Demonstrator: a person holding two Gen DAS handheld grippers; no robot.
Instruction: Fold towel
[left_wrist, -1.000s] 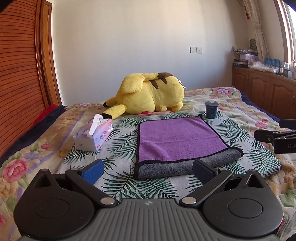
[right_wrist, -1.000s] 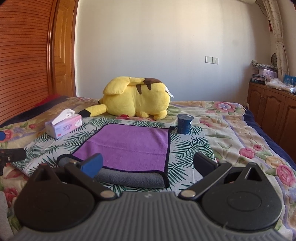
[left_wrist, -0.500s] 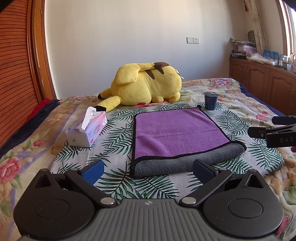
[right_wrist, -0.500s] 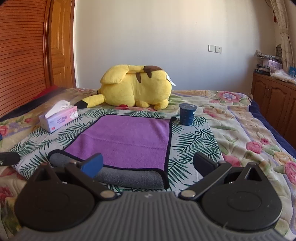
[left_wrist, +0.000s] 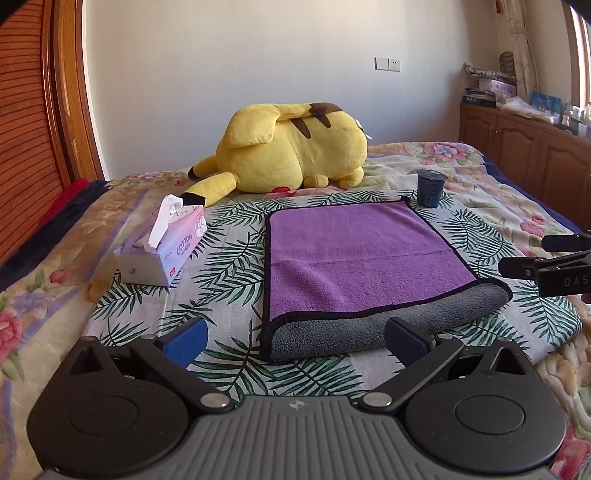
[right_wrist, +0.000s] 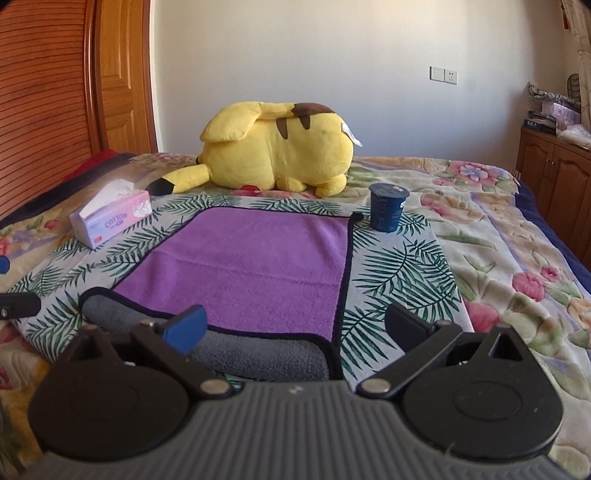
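Purple towel (left_wrist: 354, 258) lying flat on a palm-leaf-print cloth (left_wrist: 229, 266) spread over the floral bedspread (right_wrist: 498, 229), its near edge turned over to show the grey underside as a soft roll. Left gripper (left_wrist: 295, 338) low before the towel's near left corner, fingers (left_wrist: 186, 338) spread wide and released, nothing between them. Right gripper (right_wrist: 295, 326) low before the near right corner, fingers (right_wrist: 184, 326) likewise spread and empty, the blue pad seen in front of the grey roll; contact with the towel cannot be told. In the left wrist view the right gripper's black fingers enter at the right edge, just beside the towel. Beyond the towel: a yellow Pikachu plush (left_wrist: 291, 144) on its side, a dark blue cup (right_wrist: 387, 206) upright near the far right corner, and a pink tissue box (left_wrist: 166, 247) to the left, well apart from the towel
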